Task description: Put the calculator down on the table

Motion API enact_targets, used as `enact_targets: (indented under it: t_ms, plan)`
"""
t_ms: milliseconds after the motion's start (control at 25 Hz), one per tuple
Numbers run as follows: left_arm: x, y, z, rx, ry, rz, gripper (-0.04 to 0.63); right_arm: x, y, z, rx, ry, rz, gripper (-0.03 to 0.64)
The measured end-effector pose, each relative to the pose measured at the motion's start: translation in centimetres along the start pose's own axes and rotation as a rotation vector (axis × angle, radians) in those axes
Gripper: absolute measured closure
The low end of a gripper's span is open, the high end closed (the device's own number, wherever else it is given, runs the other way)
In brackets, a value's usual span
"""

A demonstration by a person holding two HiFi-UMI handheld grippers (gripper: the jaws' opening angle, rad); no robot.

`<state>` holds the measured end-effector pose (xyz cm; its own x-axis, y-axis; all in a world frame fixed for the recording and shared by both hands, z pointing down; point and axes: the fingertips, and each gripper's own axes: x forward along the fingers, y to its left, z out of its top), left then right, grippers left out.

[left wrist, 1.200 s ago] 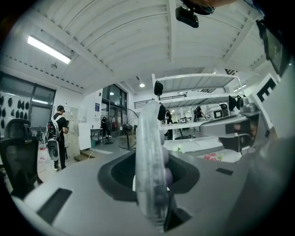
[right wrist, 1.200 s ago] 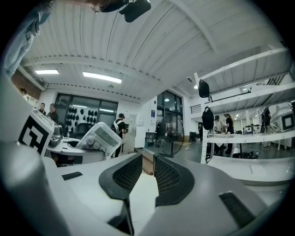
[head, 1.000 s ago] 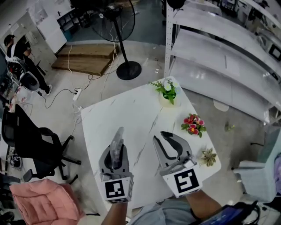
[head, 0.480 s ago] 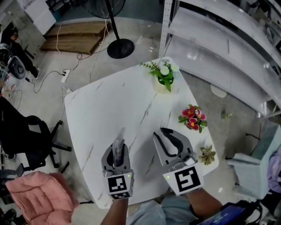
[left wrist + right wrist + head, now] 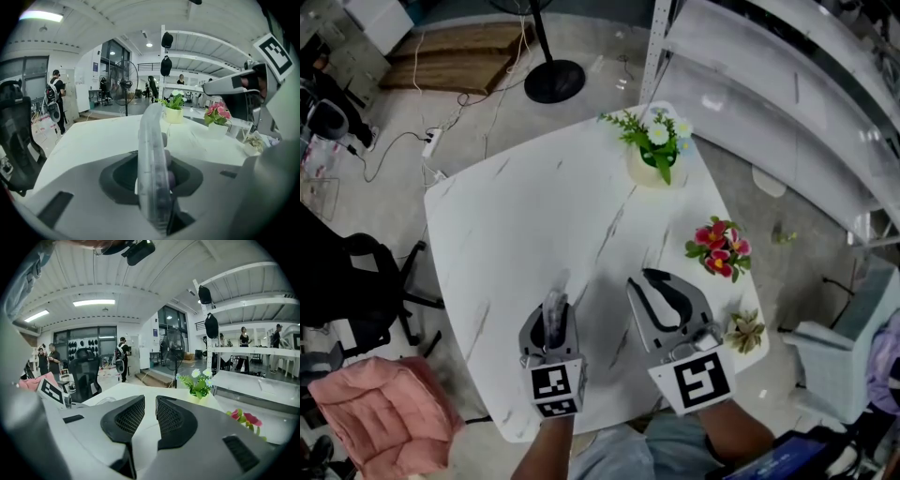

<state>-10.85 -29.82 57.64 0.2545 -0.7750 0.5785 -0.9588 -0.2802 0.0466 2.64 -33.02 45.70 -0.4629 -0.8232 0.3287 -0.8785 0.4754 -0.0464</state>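
Observation:
A thin, see-through calculator [image 5: 556,295] stands on edge between the jaws of my left gripper [image 5: 551,328], which is shut on it. It hangs over the near part of the white marble table [image 5: 534,206], tilted forward and down. In the left gripper view the calculator [image 5: 152,159] rises edge-on from the dark pads, with its buttons dimly showing through. My right gripper [image 5: 652,281] hovers beside it to the right, over the table. Its pads [image 5: 126,420] stand a narrow gap apart with nothing between them.
A potted plant with white flowers [image 5: 652,150] stands at the table's far right corner. A pink flower pot [image 5: 719,248] and a small succulent [image 5: 745,330] line the right edge. A black office chair [image 5: 356,281] and a pink cushion [image 5: 380,412] are at the left, white shelving [image 5: 769,84] at the right.
Both grippers have come down closer to the table, the left with the calculator still in its jaws. The head view has shifted, so the table fills more of the picture.

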Motion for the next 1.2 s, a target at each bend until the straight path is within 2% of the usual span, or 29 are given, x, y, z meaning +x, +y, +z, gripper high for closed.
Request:
enact_targets:
  t_ms: [560, 720, 880, 1200]
  plan:
    - [1.1, 2.4, -0.1, -0.023, 0.038, 0.025, 0.405, 1.0, 0.1, 0.5, -0.002, 0.005, 0.002, 0.528]
    - [1.2, 3.0, -0.1, -0.052, 0.033, 0.025, 0.394, 1.3, 0.3, 0.5, 0.001, 0.008, 0.002, 0.528]
    - [1.1, 3.2, -0.7, -0.093, 0.07, 0.012, 0.385, 1.4, 0.5, 0.2, 0.004, 0.014, 0.002, 0.528]
    - [1.6, 4.4, -1.0, -0.129, 0.071, 0.012, 0.334, 1.5, 0.8, 0.0, 0.003, 0.021, -0.001, 0.528]
